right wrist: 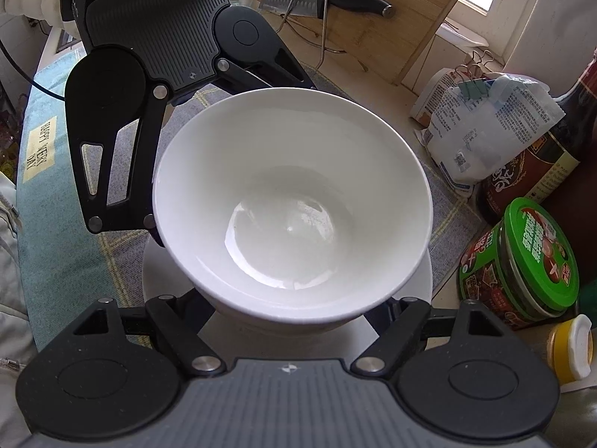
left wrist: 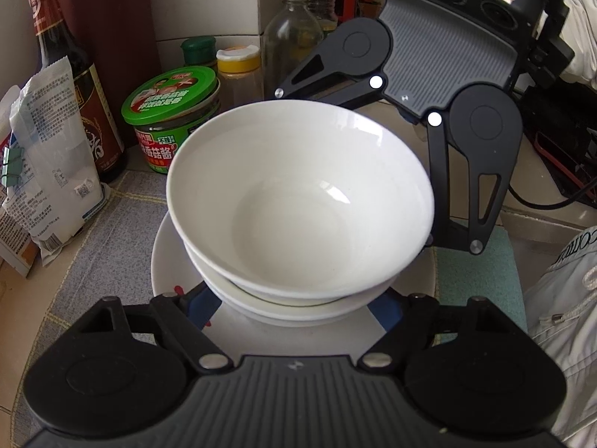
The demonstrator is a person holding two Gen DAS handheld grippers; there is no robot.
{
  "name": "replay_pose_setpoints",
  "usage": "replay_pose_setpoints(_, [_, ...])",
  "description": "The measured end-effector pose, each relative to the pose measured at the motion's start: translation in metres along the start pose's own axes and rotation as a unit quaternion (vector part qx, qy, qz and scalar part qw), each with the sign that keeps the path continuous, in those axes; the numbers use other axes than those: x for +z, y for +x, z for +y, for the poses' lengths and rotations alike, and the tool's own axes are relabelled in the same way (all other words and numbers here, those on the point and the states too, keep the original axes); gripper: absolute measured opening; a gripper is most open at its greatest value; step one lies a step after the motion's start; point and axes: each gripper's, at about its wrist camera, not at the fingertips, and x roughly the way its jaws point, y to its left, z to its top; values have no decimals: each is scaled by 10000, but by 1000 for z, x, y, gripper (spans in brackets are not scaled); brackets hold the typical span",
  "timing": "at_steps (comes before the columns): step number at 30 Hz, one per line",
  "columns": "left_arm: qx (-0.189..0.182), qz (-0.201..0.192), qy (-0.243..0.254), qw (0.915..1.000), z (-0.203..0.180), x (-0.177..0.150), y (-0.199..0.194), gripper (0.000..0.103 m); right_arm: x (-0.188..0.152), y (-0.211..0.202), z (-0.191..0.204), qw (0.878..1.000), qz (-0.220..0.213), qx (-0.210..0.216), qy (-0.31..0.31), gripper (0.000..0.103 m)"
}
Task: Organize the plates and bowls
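A white bowl [left wrist: 298,194] [right wrist: 291,201] sits slightly tilted on top of two more white bowls [left wrist: 298,304], all on a white plate [left wrist: 168,261] [right wrist: 421,280] with red and blue marks. My left gripper [left wrist: 298,300] reaches under its rim from the near side. The blue-padded fingers [left wrist: 203,306] clasp the bowl's lower body, and their tips are hidden. From the opposite side my right gripper [right wrist: 291,310] clasps it the same way. Each gripper's black fingers [left wrist: 436,186] [right wrist: 145,171] show in the other's view, beside the rim.
The plate lies on a grey checked cloth [left wrist: 112,261] beside a teal towel [left wrist: 477,261]. A green-lidded jar [left wrist: 171,112], a dark sauce bottle [left wrist: 56,48], a clipped packet [left wrist: 48,149] and small bottles crowd one side. A knife [right wrist: 328,0] rests on a wooden board [right wrist: 391,44]. The person's pale clothing [left wrist: 567,298] is close.
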Motion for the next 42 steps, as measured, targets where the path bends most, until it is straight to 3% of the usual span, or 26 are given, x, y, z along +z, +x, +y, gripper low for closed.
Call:
replay_pose_setpoints(6, [-7,-4,-32,10000,1,1,-1,84,1,0,2,10000,20,-70,-17,87])
replay_pose_setpoints(10, [187,-10,96,9998,-6,1,-3,98,-1,-3,4,9999,-71,-121,29,102])
replay_pose_setpoints(15, [445,-12,86,9990,-11,-7,-10,99,-1,-8,8,9997,-152,-68,156,103])
replay_pose_setpoints(20, [802,-378,-115,9960,-21,-18,-31,100,0,-11,18,9992,-64,-333,209,103])
replay_pose_setpoints(24, [1521,-887,-393,9836,-32,-28,-54,102,-3,-13,26,9974,-10,-552,454,103])
replay_pose_setpoints(28, [2279,-1299,-274,9646,-51,-34,-74,102,2,-21,41,9921,13,-989,768,103])
replay_pose_setpoints(30, [2455,-1561,-244,9564,-63,-37,-82,102,5,-24,52,9877,83,-1270,908,103])
replay_pose_setpoints(33, [2387,-1927,-460,9507,-76,-41,-95,102,12,-30,70,9776,159,-1643,1307,103])
replay_pose_setpoints(36, [2481,-2155,-736,9416,-93,-49,-106,102,15,-34,87,9576,227,-1970,2088,103])
replay_pose_setpoints(38, [2542,-1993,-1006,9410,-100,-50,-112,102,14,-41,104,9387,230,-2235,2615,103])
replay_pose_setpoints(42, [2922,-1469,-1876,9262,-104,-56,-127,102,13,-55,133,8967,151,-2667,3529,103])
